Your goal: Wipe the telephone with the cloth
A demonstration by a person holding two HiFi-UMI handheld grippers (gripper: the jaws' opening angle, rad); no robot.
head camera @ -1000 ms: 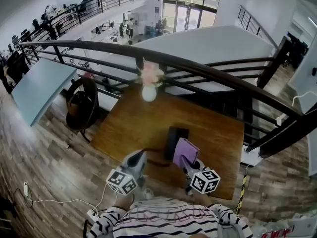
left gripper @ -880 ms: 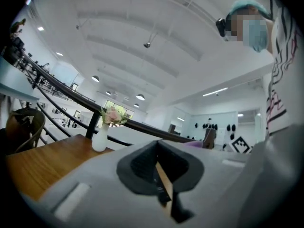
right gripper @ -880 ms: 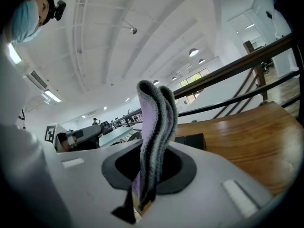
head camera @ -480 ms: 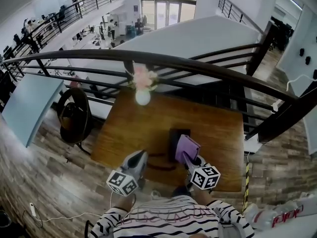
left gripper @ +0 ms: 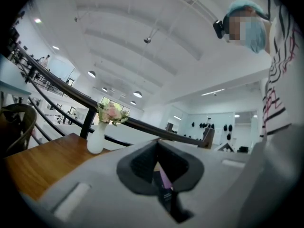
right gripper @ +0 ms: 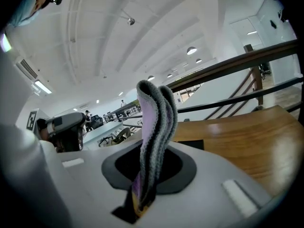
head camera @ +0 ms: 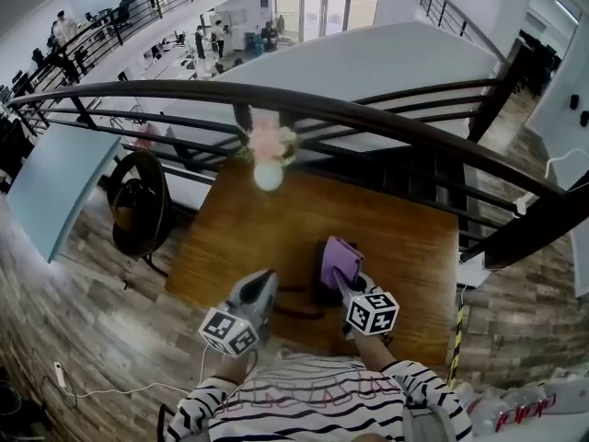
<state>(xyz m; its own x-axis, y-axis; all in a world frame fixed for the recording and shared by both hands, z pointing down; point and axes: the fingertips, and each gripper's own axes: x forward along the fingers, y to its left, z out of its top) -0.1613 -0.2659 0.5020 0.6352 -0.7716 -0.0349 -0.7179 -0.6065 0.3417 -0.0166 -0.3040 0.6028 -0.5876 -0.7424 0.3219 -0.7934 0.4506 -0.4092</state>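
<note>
A black telephone [head camera: 321, 286] lies on the near part of a wooden table [head camera: 267, 233]. A folded purple and grey cloth [head camera: 340, 256] covers most of it. My right gripper [head camera: 344, 278] is shut on that cloth, which stands up between its jaws in the right gripper view as the cloth [right gripper: 154, 122] with the gripper [right gripper: 146, 186] below. A dark edge of the telephone [right gripper: 191, 145] shows just behind. My left gripper [head camera: 261, 282] hovers left of the telephone, shut with nothing in it; in its own view the left gripper [left gripper: 164, 186] points along the table.
A white vase with pink flowers [head camera: 268, 164] stands at the table's far edge, seen also as the vase [left gripper: 97, 137]. A dark handrail [head camera: 386, 118] runs behind the table above an open drop. A round black chair [head camera: 138, 201] sits at the left. The table's right edge [head camera: 455, 274] is near.
The right gripper has carried the cloth farther along the telephone, away from me, so less of the telephone shows. The left gripper has stayed beside it. My head view has shifted slightly.
</note>
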